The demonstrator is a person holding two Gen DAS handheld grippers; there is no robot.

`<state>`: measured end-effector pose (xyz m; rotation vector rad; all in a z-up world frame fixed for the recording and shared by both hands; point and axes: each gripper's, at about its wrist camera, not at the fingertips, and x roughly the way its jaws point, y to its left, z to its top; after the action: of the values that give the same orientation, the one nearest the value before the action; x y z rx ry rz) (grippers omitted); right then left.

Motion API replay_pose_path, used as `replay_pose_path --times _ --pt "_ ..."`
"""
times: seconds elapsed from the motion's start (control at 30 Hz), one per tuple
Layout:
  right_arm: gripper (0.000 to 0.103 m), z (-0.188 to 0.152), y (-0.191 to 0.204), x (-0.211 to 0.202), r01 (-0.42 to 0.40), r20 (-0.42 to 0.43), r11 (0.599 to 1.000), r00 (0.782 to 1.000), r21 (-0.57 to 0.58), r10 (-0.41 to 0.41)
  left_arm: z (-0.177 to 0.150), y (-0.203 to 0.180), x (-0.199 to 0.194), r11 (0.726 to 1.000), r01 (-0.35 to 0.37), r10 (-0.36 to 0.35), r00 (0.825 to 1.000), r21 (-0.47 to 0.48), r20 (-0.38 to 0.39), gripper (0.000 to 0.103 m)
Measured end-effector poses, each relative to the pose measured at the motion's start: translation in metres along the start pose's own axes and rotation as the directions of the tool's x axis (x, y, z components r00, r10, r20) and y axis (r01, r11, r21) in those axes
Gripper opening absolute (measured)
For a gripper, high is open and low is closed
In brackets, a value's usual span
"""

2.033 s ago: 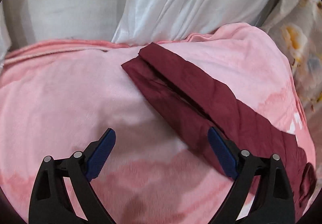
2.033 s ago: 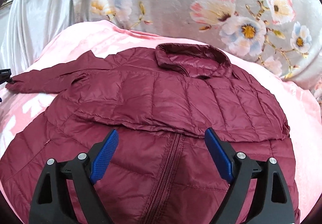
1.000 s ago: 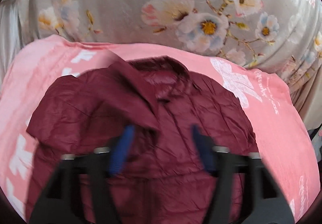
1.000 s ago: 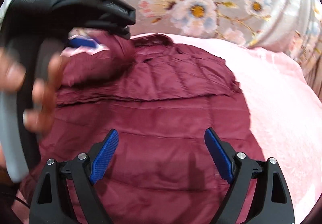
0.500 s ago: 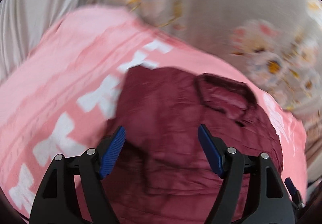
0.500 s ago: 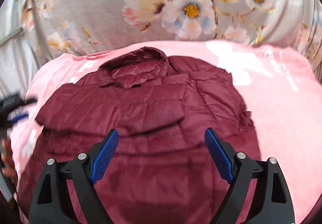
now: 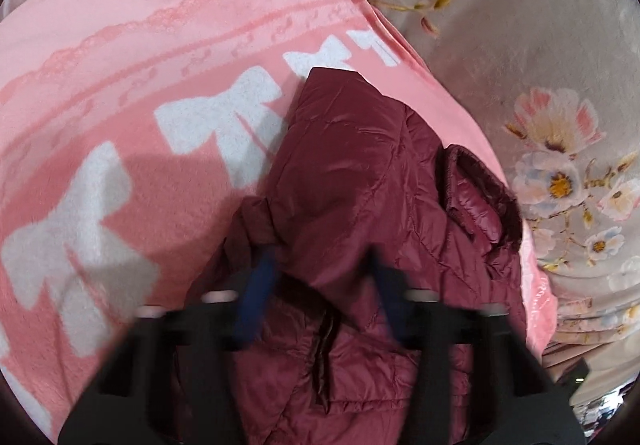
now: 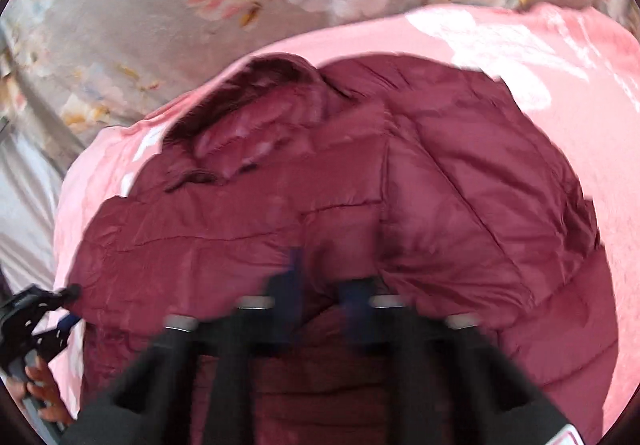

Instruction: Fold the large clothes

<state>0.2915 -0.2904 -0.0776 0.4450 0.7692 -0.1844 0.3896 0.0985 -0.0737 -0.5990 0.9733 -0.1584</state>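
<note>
The maroon jacket (image 8: 360, 205) is spread on the pink blanket (image 7: 120, 45), collar away, its folded edge directly ahead of 2 blurred grippers: left gripper (image 7: 320, 273) half-closed, right gripper (image 8: 324, 285) nearly closed.

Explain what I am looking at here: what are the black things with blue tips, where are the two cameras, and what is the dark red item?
A person holds a two-finger gripper in each hand; a fisheye camera on each looks forward along its fingers. The left wrist view shows the left gripper, its blue-padded fingers around a fold of the dark red puffer jacket, though blur hides whether they are clamped. The right wrist view shows the right gripper, fingers close together at a jacket fold; blur hides the grip there too. The jacket lies on a pink blanket with white bows. Behind is grey floral fabric. The left gripper also shows at the right view's left edge.
</note>
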Motion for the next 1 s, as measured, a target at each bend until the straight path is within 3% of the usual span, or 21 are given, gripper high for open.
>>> replay_pose_path --times 0.13,0.2,0.37,0.47,0.57,0.77,0.87,1.0 --pt "0.004 0.005 0.019 -0.053 0.045 0.187 0.994 0.982 -0.103 -0.025 -0.003 -0.010 -0.014 0.999 -0.026 0.024 0.998 0.048 0.056 0.012" --pt "0.004 0.000 0.023 -0.066 0.093 0.226 0.985 0.972 -0.144 -0.059 -0.009 -0.014 -0.022 0.994 -0.065 0.057 0.994 0.088 0.093 0.012" --pt "0.004 -0.022 0.008 -0.041 0.157 0.097 0.971 0.985 -0.181 -0.141 -0.031 -0.015 -0.014 0.965 -0.186 0.169 0.980 0.185 0.107 0.008" --pt "0.004 -0.032 -0.006 -0.020 0.138 0.009 0.979 0.990 -0.150 -0.138 -0.037 -0.008 0.002 0.962 -0.201 0.191 0.979 0.186 0.071 0.006" --pt "0.005 -0.037 -0.006 -0.009 0.144 -0.017 0.977 0.989 -0.159 -0.149 -0.042 -0.008 0.010 0.950 -0.229 0.217 0.973 0.210 0.080 0.006" --pt "0.007 -0.038 0.003 -0.003 0.181 -0.026 0.963 0.982 -0.201 -0.189 -0.051 -0.019 0.017 0.913 -0.301 0.275 0.953 0.277 0.129 0.006" --pt "0.009 -0.035 -0.005 -0.018 0.165 -0.015 0.975 0.985 -0.147 -0.169 -0.054 -0.024 0.010 0.896 -0.328 0.297 0.944 0.300 0.145 0.007" --pt "0.016 -0.033 -0.010 -0.080 0.159 0.146 0.985 0.978 -0.064 -0.148 -0.056 -0.036 -0.038 0.887 -0.329 0.251 0.932 0.324 0.261 0.008"
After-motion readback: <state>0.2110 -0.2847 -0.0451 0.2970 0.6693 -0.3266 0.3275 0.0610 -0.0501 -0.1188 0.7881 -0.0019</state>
